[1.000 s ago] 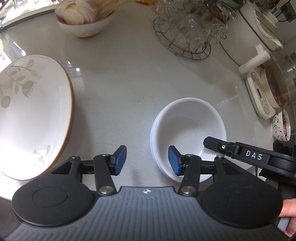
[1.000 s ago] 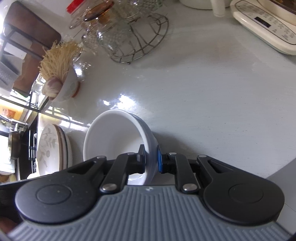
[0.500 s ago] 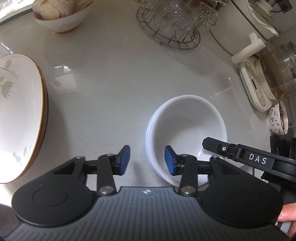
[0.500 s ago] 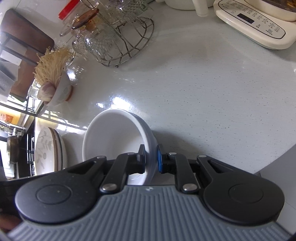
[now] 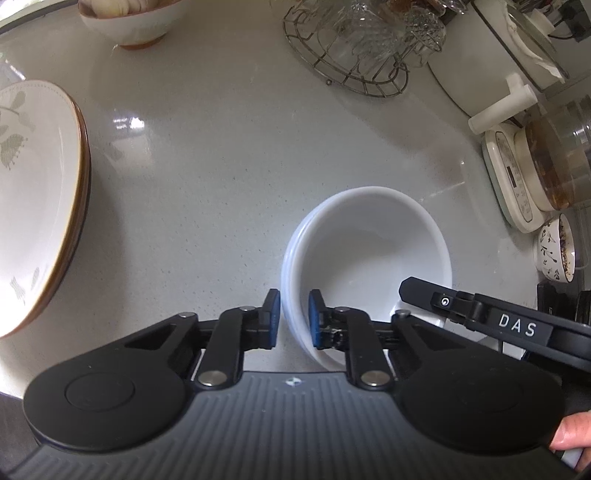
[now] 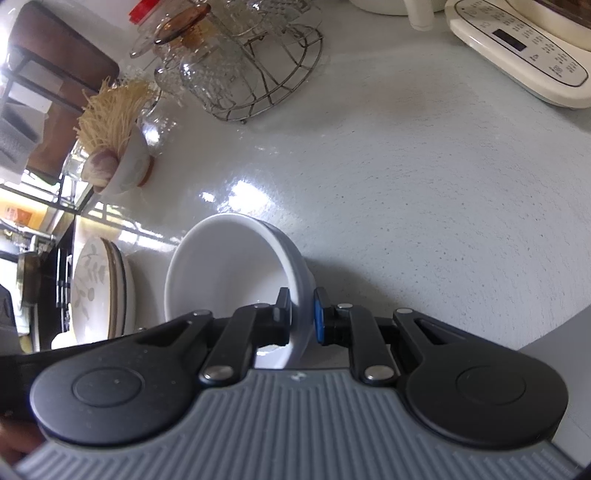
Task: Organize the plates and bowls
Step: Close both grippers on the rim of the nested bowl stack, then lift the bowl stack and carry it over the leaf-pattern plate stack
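Two nested white bowls (image 5: 369, 251) stand on the pale counter. My left gripper (image 5: 294, 319) straddles their near left rim. Its jaws are closing, one blue pad outside the wall and one inside, and both pads touch it. My right gripper (image 6: 301, 317) is shut on the right-hand rim of the same bowls (image 6: 229, 273). A black bar marked DAS (image 5: 480, 314), part of the right tool, crosses the bowls' right edge in the left wrist view. A stack of leaf-patterned plates (image 5: 33, 206) with brown rims lies to the left, also in the right wrist view as plates (image 6: 92, 291).
At the back stand a wire rack of glassware (image 5: 351, 48), a bowl of garlic (image 5: 129, 22) and a white pot (image 5: 491, 55). A cream kettle base (image 5: 517, 177) and a small patterned cup (image 5: 557, 251) line the right side. A thumb (image 5: 569, 432) shows at the lower right.
The left gripper's jaws have closed from wide apart onto the bowls' near left rim, and the plates have slid left in its view. The right gripper has kept its grip.
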Tool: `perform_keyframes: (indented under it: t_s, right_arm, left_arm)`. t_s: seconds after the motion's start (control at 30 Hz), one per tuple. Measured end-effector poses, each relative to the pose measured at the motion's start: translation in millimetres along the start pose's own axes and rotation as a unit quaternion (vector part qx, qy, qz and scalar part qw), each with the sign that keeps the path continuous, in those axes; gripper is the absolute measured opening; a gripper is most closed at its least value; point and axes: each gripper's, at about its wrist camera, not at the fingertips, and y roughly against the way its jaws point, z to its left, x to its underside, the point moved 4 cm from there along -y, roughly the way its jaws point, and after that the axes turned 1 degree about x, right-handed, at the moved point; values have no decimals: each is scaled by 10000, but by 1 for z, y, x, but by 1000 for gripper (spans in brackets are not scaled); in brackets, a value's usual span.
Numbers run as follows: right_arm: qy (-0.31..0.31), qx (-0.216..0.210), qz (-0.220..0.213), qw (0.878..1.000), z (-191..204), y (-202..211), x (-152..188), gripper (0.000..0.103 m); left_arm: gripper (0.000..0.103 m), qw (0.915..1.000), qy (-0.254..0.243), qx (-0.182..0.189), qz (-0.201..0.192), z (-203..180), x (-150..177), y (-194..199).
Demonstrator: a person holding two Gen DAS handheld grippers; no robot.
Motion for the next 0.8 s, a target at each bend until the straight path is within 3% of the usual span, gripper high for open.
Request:
perform_keyframes:
  t_s: [0.43,0.8]
  right_arm:
    - [389,-97,223,9989,-10,5,-6,16]
    - [551,-137,178,9982,-12,21,-9,16]
  left_arm:
    - [17,9992,371,-67,-143,-14,11,-3]
    - [17,9988,406,179,-189,-20,17,11]
